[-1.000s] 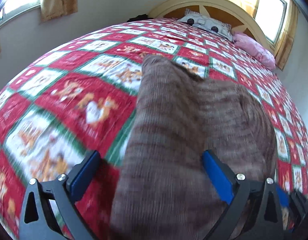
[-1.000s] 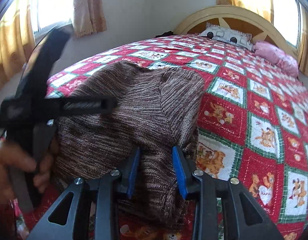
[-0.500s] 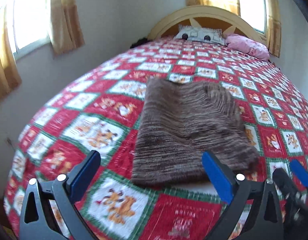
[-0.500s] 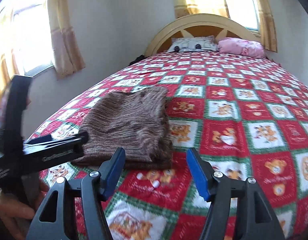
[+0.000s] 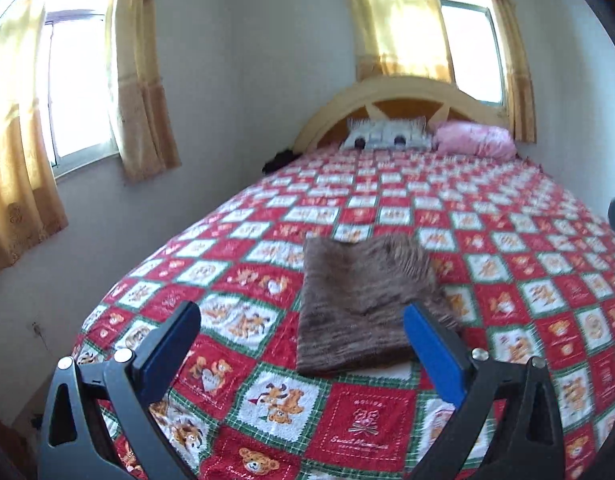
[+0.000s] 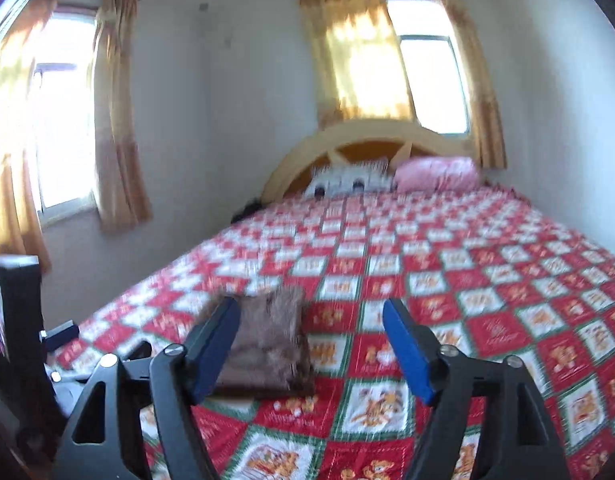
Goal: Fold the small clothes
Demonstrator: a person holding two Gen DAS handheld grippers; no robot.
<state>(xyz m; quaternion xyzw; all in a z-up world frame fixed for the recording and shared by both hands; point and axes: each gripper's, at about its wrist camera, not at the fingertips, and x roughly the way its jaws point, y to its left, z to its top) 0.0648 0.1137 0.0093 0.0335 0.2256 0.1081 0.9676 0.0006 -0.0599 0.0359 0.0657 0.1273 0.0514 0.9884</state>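
A brown striped knit garment (image 5: 363, 304) lies folded into a flat rectangle on the red, white and green quilt (image 5: 507, 264) near the bed's foot. My left gripper (image 5: 303, 340) is open and empty, held back from and above the garment. In the right wrist view the same garment (image 6: 267, 344) lies left of centre, blurred. My right gripper (image 6: 311, 344) is open and empty, also held back from it. The left gripper's body (image 6: 15, 340) shows at that view's left edge.
A wooden arched headboard (image 5: 403, 96) stands at the far end with a white patterned pillow (image 5: 387, 134) and a pink pillow (image 5: 471, 140). A dark item (image 5: 279, 160) lies at the bed's far left corner. Curtained windows (image 5: 79, 88) line the walls. The bed's left edge drops off beside the wall.
Both grippers let go of the garment and pulled back and up from it. The right jaws opened wide. The garment now lies folded alone on the quilt.
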